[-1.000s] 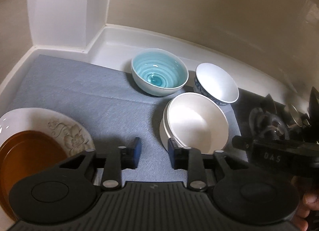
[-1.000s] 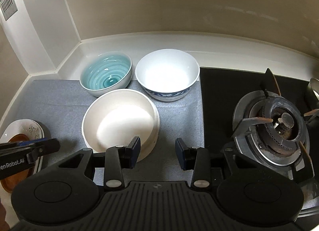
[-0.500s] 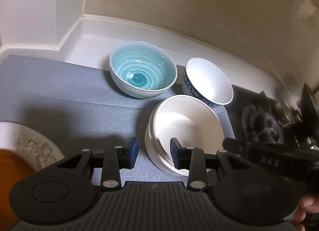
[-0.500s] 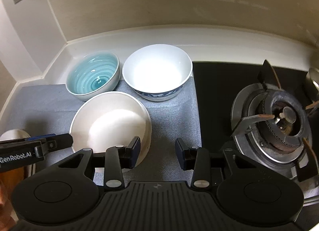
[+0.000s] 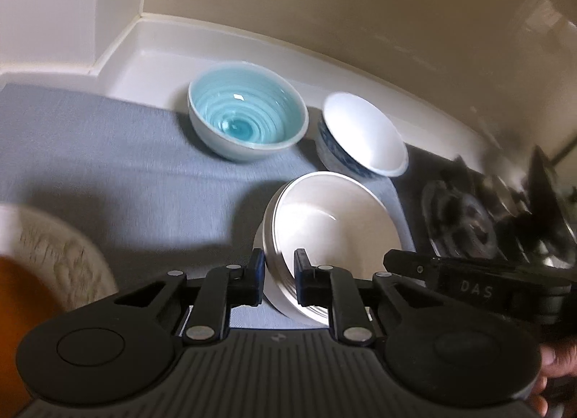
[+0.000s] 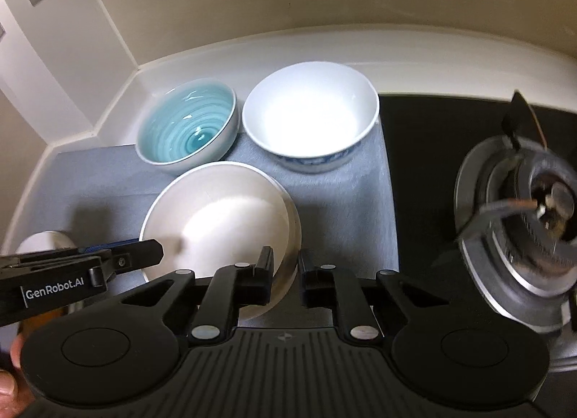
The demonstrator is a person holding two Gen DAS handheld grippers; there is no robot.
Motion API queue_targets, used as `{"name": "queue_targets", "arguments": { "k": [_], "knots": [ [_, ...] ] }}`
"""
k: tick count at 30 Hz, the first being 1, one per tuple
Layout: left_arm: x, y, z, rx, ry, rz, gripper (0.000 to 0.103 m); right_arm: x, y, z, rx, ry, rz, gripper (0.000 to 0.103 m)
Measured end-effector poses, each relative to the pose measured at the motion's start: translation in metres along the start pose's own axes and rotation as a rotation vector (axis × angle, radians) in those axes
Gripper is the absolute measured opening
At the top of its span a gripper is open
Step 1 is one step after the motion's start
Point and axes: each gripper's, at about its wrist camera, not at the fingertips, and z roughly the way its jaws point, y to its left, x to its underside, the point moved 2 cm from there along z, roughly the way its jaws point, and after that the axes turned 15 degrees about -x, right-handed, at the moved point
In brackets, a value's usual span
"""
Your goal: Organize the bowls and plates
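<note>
Both tools are on the cream bowl (image 5: pixel 335 230), which sits on the grey mat (image 5: pixel 108 151) at the near middle of the surface, just in front of the teal bowl (image 5: pixel 249 122) and the white bowl with blue pattern (image 5: pixel 360 140).

My left tool (image 5: pixel 277 275) straddles the cream bowl's near-left rim, one finger outside, one inside, jaws closing on the wall. My right tool (image 6: pixel 286 275) does the same at the near-right rim in its own view, jaws closing too. Pads look to be on the wall at both, but motion blur there means I can't swear the pinch is firm yet. The rim shows a doubled edge in the left view, maybe two nested bowls, maybe blur; can't tell.

Step in hand: two-handed grasp of the cream bowl, lift not yet started. Nothing looks stacked yet; the three bowls stand separate on the mat.

Off to the far left a patterned plate (image 5: pixel 61 255) with an amber dish (image 5: pixel 14 309) on it, partly cut off. Gas burner (image 6: pixel 533 216) to the right, close to the mat's edge.

Next move, my guess: finish the squeeze, raise both sides evenly so the bowl stays level, keep clear of the burner, then carry it to nest with another bowl.
</note>
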Motion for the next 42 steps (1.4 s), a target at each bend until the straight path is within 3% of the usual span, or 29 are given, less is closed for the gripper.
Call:
{"name": "queue_targets", "arguments": {
  "k": [10, 17, 20, 27, 32, 34, 42],
  "knots": [
    [0.066, -0.009, -0.038, 0.04, 0.036, 0.101, 0.018, 0.073, 0.015, -0.048, -0.043, 0.068, 0.017, 0.016],
    [0.074, -0.008, -0.035, 0.055, 0.061, 0.11, 0.019, 0.086, 0.018, -0.052, -0.013, 0.064, 0.034, 0.017],
    [0.063, -0.001, -0.04, 0.053, 0.046, 0.072, 0.028, 0.087, 0.017, -0.053, 0.005, 0.057, 0.048, 0.018],
    [-0.006, 0.028, -0.027, -0.008, -0.051, -0.139, 0.029, 0.09, 0.014, -0.065, 0.046, 0.017, 0.062, 0.027],
    [-0.058, 0.042, 0.023, -0.055, -0.021, -0.36, 0.031, 0.089, 0.015, -0.072, 0.06, -0.005, 0.063, 0.027],
    [-0.071, 0.039, 0.037, -0.105, -0.03, -0.386, 0.032, 0.088, 0.015, -0.077, 0.067, -0.017, 0.06, 0.027],
    [-0.085, 0.035, 0.076, -0.136, 0.033, -0.462, 0.032, 0.081, 0.016, -0.102, 0.092, -0.075, 0.051, 0.027]
  ]
}}
